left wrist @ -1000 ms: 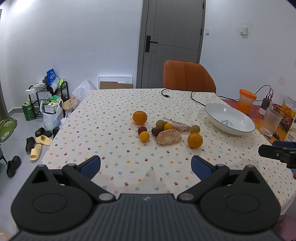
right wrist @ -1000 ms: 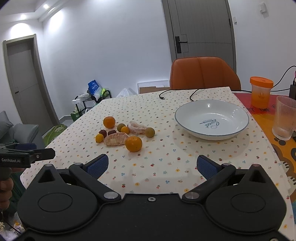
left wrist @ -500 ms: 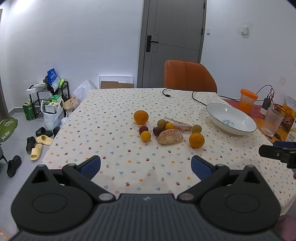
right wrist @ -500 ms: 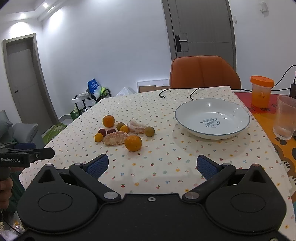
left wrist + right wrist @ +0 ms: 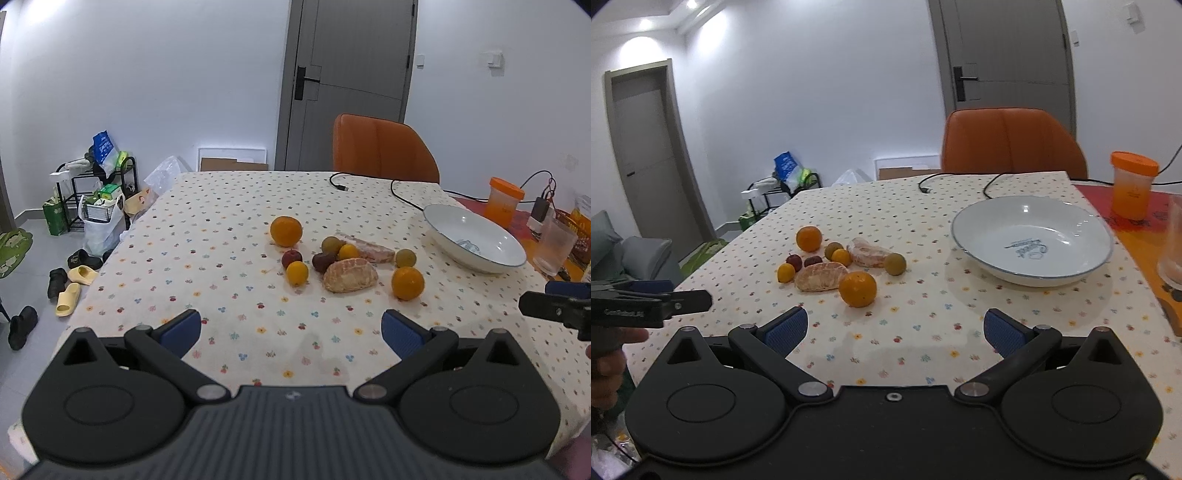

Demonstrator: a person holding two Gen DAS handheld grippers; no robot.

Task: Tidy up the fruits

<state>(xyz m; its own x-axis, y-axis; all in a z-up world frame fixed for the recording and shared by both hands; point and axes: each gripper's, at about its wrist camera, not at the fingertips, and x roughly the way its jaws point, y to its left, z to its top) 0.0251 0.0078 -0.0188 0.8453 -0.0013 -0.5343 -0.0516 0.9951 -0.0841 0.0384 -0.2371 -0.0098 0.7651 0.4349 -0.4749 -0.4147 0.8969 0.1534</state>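
White walls and a grey door (image 5: pixel 351 85) are seen behind a table (image 5: pixel 221 229) covered with a dotted cloth. Fruit is clustered at the table's centre: 2 oranges (image 5: pixel 286 231) (image 5: pixel 407 283), a peeled citrus half (image 5: pixel 350 275), a second peeled piece (image 5: pixel 369 251) and several small plums. An empty white bowl (image 5: pixel 1032 240) is placed at 3 o'clock of the cluster, well apart from it. The left gripper (image 5: pixel 291 330) is held wide, nothing between its pads, low over the near table edge. The right gripper (image 5: pixel 895 328) is likewise spread wide and empty. An orange-lidded jar (image 5: pixel 1132 190) stands at 1 o'clock of the bowl.
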